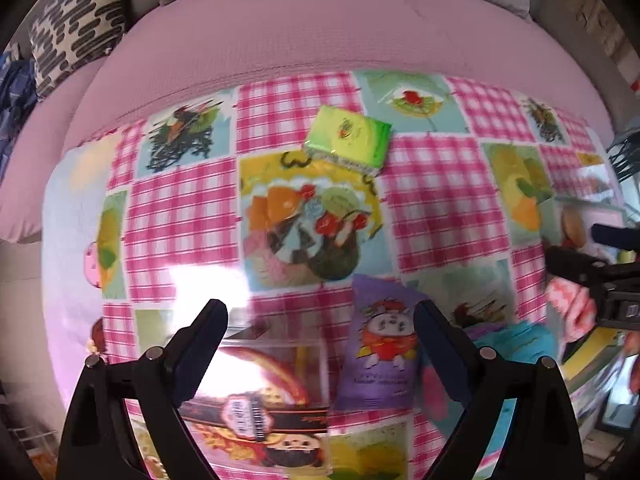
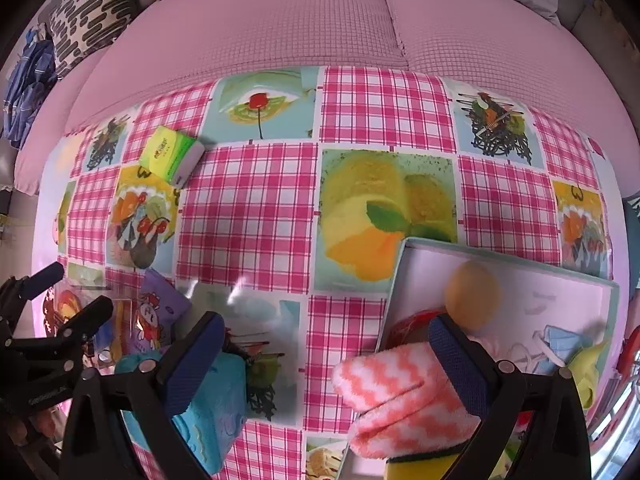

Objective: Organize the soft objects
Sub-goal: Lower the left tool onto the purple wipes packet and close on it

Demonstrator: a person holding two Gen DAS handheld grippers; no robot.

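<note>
Touching right claw (image 2: 326,360) finger: sock (image 2: 400,396)

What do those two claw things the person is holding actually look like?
Both are matte black plastic. The left gripper and right gripper each have two angular arms with round silver screws at the joints. Their fingers carry dark blue textured pads on the inner faces. No cables or sleeves show.

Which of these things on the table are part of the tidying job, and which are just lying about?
Part of the job:
- pink-and-white fuzzy cloth
- shallow pale tray with teal rim
- turquoise plush block
- round orange ball in the tray

Probably just lying about:
- green tissue pack
- purple cartoon sachet
- patterned cushion
- pink sofa
</note>
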